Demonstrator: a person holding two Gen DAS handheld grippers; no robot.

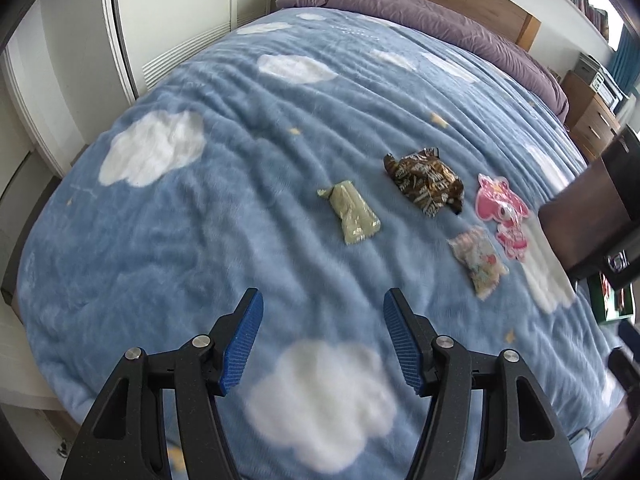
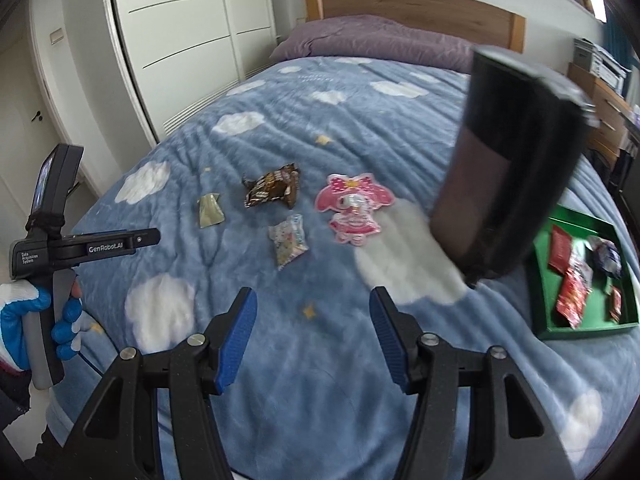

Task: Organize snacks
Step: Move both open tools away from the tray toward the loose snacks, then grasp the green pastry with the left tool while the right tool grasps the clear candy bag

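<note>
Only text I can read: "GenRobot.AI" and "Data Acquisition System" on the left gripper (image 2: pixel 154 236), held in a blue-white gloved hand (image 2: pixel 36 320). Both point down at the blanket (image 1: pixel 200 240). L jaws apart, empty; right gripper (image 2: pixel 312 336) wide, empty. Snacks ahead: green pouch (image 1: pixel 354 216), brown wrapper (image 1: pixel 426 182), pink packet (image 2: pixel 354 210), pastel bag (image 2: pixel 289 240). Green tray (image 2: pixel 540 280) at right w/ red packs.
</note>
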